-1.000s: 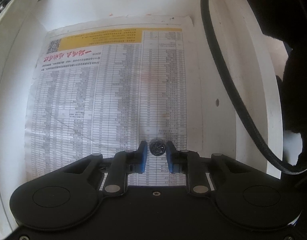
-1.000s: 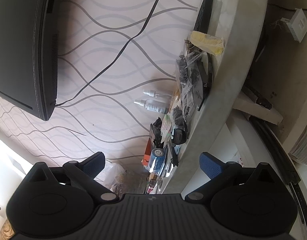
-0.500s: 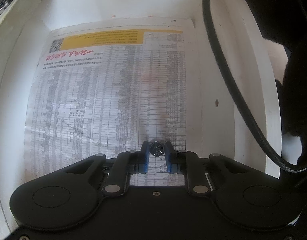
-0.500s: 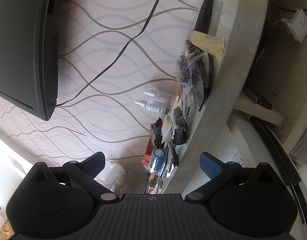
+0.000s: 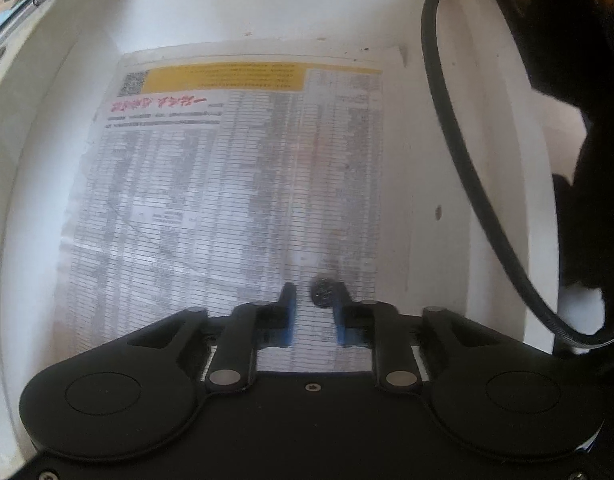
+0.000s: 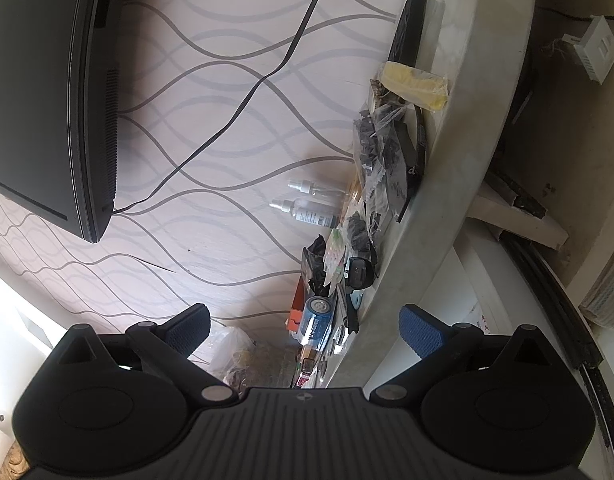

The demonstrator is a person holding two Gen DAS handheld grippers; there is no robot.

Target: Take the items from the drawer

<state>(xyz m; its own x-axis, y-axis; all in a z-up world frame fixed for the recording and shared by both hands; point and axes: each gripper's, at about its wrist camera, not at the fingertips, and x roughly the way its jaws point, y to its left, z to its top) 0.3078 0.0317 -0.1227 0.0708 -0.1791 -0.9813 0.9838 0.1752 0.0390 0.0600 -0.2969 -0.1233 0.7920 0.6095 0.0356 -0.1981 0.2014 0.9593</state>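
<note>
Drawer and shelf, counted

In the white drawer (image 5: 43, 168): one printed sheet (image 5: 235, 184) covering its floor, one coin (image 5: 323, 291) near the sheet's near edge, one black cable (image 5: 459, 168) along the right wall. On the marble shelf (image 6: 463, 152): two spray bottles (image 6: 307, 206), one battery (image 6: 316, 316), one yellow bag (image 6: 415, 84).

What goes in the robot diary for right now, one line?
left gripper: jaws opening, coin by one pad | drawer: paper-lined | right gripper: open, empty
</note>
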